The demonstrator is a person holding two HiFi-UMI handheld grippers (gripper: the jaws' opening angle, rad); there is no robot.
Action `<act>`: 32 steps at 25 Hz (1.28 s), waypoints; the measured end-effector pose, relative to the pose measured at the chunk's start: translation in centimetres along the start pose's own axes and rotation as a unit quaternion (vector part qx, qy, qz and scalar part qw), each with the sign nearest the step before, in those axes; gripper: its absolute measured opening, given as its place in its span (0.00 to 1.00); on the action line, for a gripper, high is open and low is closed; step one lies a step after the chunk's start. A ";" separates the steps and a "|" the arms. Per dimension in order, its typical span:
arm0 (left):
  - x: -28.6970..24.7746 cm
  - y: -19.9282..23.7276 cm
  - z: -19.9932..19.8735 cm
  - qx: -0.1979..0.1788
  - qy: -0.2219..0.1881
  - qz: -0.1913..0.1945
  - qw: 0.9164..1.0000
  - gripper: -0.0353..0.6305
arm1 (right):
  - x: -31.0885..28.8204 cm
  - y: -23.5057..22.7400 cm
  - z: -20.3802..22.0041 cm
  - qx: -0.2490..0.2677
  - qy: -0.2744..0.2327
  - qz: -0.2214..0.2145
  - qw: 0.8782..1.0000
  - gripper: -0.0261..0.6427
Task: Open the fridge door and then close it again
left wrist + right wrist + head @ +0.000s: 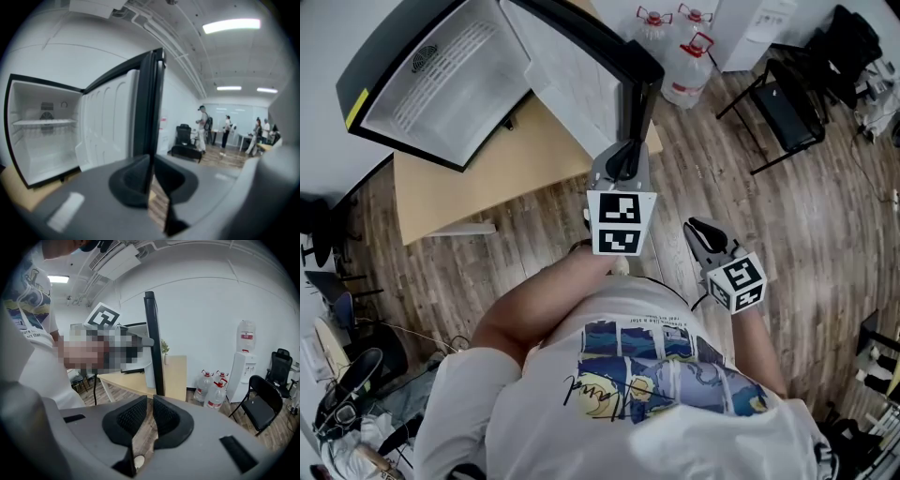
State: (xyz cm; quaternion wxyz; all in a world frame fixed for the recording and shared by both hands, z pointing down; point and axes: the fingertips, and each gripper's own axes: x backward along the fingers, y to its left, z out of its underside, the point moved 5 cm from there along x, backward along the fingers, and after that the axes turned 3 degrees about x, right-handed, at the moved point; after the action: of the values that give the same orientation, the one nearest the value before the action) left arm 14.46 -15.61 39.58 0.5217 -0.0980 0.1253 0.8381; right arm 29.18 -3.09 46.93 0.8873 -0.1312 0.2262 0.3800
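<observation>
The fridge [431, 84] stands on a wooden table [459, 192] with its white inside exposed; the fridge door [567, 80] is swung wide open towards the person. The left gripper [625, 159] reaches up to the door's free edge; in the left gripper view its fingers [133, 180] are clamped on that dark edge. The right gripper [705, 234] hangs lower beside the person's body, well apart from the door; its fingers [129, 418] stand almost together with nothing between them. Water bottles [686, 66] stand on the wood floor behind the table.
</observation>
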 end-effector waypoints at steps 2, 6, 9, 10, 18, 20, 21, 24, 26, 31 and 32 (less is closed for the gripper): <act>0.9 0.3 0.2 0.002 -0.001 -0.001 1.000 0.11 | -0.3 0.3 -0.1 0.004 0.002 -0.007 1.000 0.10; 2.5 1.3 0.7 0.002 -0.006 -0.009 1.000 0.11 | -1.0 0.7 -0.5 0.013 0.004 -0.022 1.000 0.10; 3.8 2.1 1.1 0.003 -0.008 -0.016 1.000 0.12 | -1.5 0.9 -0.7 0.019 0.006 -0.032 0.999 0.10; 4.2 2.4 1.2 0.004 -0.008 -0.019 1.000 0.12 | -1.7 1.1 -0.9 0.022 0.007 -0.036 0.999 0.10; 6.9 4.4 1.8 0.010 -0.013 -0.042 0.999 0.12 | -3.2 2.4 -1.8 0.043 0.011 -0.065 0.997 0.10; 7.7 5.1 2.0 0.012 -0.013 -0.050 0.999 0.12 | -3.6 2.8 -2.2 0.050 0.013 -0.073 0.996 0.10; 8.1 5.5 2.0 0.013 -0.014 -0.054 0.998 0.12 | -3.9 3.0 -2.5 0.053 0.013 -0.076 0.996 0.10; 9.2 6.7 2.2 0.016 -0.016 -0.066 0.998 0.12 | -4.7 3.9 -3.1 0.062 0.014 -0.089 0.994 0.10; 10.0 7.5 2.4 0.021 -0.017 -0.075 0.997 0.12 | -5.2 4.4 -3.4 0.068 0.015 -0.098 0.993 0.10; 11.7 9.4 2.7 0.032 -0.023 -0.097 0.995 0.12 | -6.4 5.6 -3.9 0.084 0.020 -0.120 0.989 0.10; 12.0 9.8 2.8 0.034 -0.024 -0.101 0.994 0.12 | -6.7 5.8 -4.1 0.087 0.021 -0.124 0.988 0.10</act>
State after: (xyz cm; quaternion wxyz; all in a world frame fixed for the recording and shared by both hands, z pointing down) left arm 0.29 -8.70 39.76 0.6099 -0.0723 0.1309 0.7783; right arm 19.59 -4.93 46.39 0.9307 -0.0881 0.2587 0.2430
